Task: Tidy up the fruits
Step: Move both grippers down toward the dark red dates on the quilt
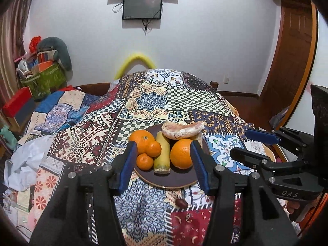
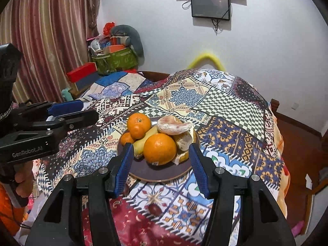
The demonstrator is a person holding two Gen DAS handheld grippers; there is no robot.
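A dark brown plate [image 1: 164, 182] [image 2: 155, 173] on the patchwork cloth holds the fruit. On it lie a big orange [image 1: 181, 153] [image 2: 160, 151], a second orange [image 1: 141, 140] [image 2: 139, 125], two small tangerines [image 1: 153, 148] [image 1: 145, 161], a banana [image 1: 162, 157] [image 2: 143, 141] and a pale wrapped piece [image 1: 182, 130] [image 2: 174, 128]. My left gripper [image 1: 163, 149] [image 2: 90, 110] hovers open above the plate's near side. My right gripper [image 2: 160, 149] [image 1: 240, 143] hangs open just right of it. Neither touches fruit.
A small dark brown fruit [image 1: 181, 203] [image 2: 154, 209] lies on the cloth in front of the plate. White crumpled paper [image 1: 24, 164] sits at the left edge. A green basket [image 1: 44, 80] of clutter and a red box [image 1: 17, 102] stand back left; a wooden door [image 1: 291, 61] stands right.
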